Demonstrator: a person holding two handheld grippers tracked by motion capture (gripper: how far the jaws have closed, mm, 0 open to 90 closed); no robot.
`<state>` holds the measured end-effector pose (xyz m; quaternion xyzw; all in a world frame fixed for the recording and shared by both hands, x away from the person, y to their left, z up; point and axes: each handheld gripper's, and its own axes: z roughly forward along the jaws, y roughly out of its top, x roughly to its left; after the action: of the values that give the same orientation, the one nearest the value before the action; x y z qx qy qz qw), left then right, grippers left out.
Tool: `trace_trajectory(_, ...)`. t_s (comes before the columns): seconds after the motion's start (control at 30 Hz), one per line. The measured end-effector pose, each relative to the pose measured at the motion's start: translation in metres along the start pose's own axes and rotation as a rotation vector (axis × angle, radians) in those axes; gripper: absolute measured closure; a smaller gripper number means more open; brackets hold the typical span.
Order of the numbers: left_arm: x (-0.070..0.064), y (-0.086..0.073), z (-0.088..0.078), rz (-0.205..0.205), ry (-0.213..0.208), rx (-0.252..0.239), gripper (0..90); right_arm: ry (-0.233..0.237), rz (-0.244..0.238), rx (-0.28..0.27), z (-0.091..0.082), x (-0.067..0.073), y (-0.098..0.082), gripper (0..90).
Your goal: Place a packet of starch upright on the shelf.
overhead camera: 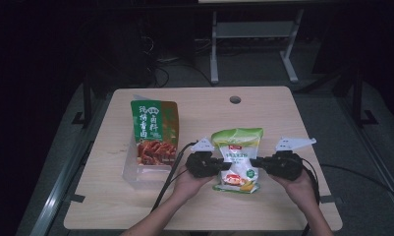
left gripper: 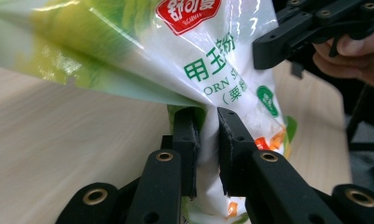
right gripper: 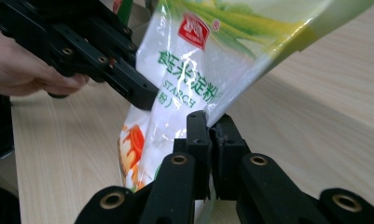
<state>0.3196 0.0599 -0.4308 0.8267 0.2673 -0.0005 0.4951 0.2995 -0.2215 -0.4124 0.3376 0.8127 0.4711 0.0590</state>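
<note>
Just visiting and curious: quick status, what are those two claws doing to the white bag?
Left gripper and right gripper each pinch a side edge of the starch bag. Bag upright over table. Sauce packet stands apart, nothing in the way.

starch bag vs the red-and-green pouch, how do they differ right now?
The starch bag is white with a green top; the red-and-green pouch is darker. The starch bag is pinched at its sides by the left gripper and right gripper; the pouch stands untouched in a clear tub. Both are upright printed packets.
</note>
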Motion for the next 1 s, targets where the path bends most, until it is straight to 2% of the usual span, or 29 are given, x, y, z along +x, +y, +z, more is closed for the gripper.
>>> trace_trajectory(0.13,-0.002,-0.002,-0.004,0.049,0.017,0.006,80.4,0.035,0.012,0.026,0.008,-0.005,-0.003,82.6)
trace_trajectory(0.3,-0.008,-0.002,-0.005,0.085,0.025,0.008,80.6,0.106,0.037,0.05,0.017,-0.012,-0.003,64.0)
trace_trajectory(0.4,-0.008,-0.002,-0.006,0.087,0.024,0.01,80.6,0.133,0.045,0.054,0.022,-0.015,0.001,60.5)
trace_trajectory(0.53,-0.008,-0.003,-0.007,0.092,0.028,0.014,80.5,0.162,0.022,0.048,0.027,-0.013,0.008,62.4)
trace_trajectory(0.63,-0.007,-0.004,-0.008,0.091,0.024,0.016,80.3,0.156,0.019,0.056,0.028,-0.011,0.01,65.3)
trace_trajectory(0.67,-0.006,-0.005,-0.009,0.091,0.021,0.015,80.1,0.157,0.017,0.06,0.028,-0.01,0.01,69.2)
trace_trajectory(0.77,-0.008,-0.006,-0.01,0.085,0.027,0.003,78.7,0.145,0.016,0.057,0.026,-0.008,0.009,77.7)
trace_trajectory(0.9,-0.009,-0.008,-0.014,0.086,0.032,-0.002,72.9,0.118,-0.006,0.053,0.023,-0.004,0.009,84.7)
trace_trajectory(0.97,-0.01,-0.009,-0.016,0.098,0.034,0.005,72.0,0.117,-0.013,0.05,0.022,-0.003,0.009,85.0)
trace_trajectory(1.0,-0.011,-0.011,-0.017,0.093,0.04,0.005,68.6,0.102,-0.018,0.049,0.022,0.0,0.01,85.4)
